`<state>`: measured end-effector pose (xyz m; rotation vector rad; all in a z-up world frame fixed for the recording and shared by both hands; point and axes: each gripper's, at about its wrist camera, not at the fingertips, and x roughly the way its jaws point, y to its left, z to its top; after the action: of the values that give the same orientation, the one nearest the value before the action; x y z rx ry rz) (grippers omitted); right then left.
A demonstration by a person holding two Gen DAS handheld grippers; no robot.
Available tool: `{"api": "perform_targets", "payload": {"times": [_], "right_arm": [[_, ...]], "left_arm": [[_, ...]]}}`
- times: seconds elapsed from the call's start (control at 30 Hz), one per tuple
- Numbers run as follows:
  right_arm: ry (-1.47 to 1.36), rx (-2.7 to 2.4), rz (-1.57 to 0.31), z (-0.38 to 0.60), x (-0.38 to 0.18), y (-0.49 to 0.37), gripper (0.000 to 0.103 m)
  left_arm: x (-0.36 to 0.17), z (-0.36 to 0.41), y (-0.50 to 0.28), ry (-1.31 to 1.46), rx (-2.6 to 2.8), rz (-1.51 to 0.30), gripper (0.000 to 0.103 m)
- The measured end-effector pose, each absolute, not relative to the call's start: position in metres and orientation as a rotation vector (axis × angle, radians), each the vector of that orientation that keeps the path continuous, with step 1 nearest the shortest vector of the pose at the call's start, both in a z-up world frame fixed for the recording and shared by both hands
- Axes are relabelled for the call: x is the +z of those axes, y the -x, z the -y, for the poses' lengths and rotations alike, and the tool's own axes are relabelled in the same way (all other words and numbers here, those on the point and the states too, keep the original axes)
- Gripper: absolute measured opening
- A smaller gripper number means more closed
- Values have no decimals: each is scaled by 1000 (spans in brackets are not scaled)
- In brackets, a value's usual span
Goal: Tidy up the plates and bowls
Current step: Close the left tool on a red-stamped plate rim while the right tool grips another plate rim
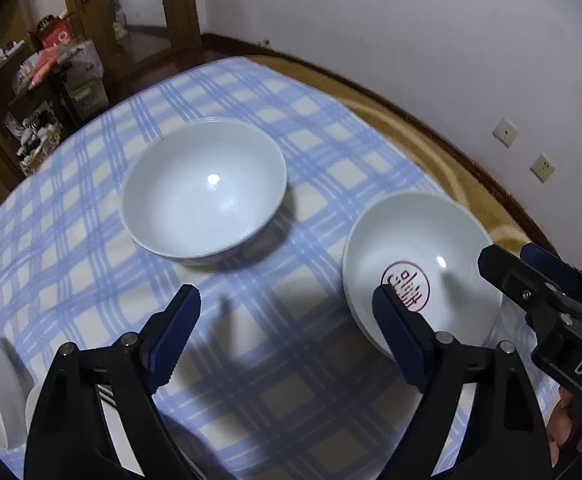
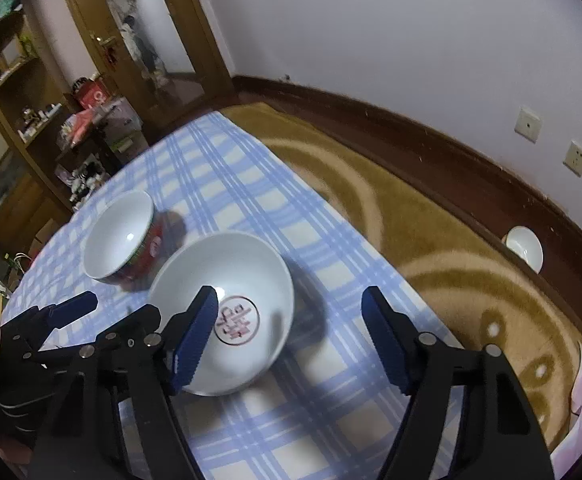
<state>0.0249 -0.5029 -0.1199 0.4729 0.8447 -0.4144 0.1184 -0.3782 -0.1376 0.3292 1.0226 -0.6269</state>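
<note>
Both grippers angled down (jaws apart) over stamped bowl (image 2: 227, 312)

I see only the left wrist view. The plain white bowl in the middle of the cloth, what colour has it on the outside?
Observer: In the right wrist view the plain bowl is red outside, with some pattern.
Operator: Does the right gripper hold the bowl with the red mark?
Observer: No. The right gripper is open; one finger is over the marked bowl, the other beyond its rim.
Operator: Are there more dishes that I miss?
Observer: Yes, a small white bowl sits at the edge of the rug, by the wall.
</note>
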Motion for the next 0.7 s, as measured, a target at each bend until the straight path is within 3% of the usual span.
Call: {"api": "perform_targets", "payload": {"times": [0.07,0.23,0.43,0.53,0.6,0.7], "right_arm": [[-493,-413,-867,506,-126,-25,50],[-548,-392,-900,513,-138,-24,35],[-597,-349,-901,516,-144,-25,31],[-630,-332,-903,517,-148,-25,30],[-650,-310,-902,517,-150,-24,22],[-664,-293,-902,516,-151,-26,16]], "left_arm": [[-141,381,-118,-345,-626,-1025,83],[-148,386,-120,-362,-623,-1049,74],[-155,393,-124,-359,-645,-1078,63],[-159,393,-126,-320,-682,-1116,49],[-160,394,-127,-286,-691,-1151,36],[-160,399,-125,-286,-703,-1163,28]]}}
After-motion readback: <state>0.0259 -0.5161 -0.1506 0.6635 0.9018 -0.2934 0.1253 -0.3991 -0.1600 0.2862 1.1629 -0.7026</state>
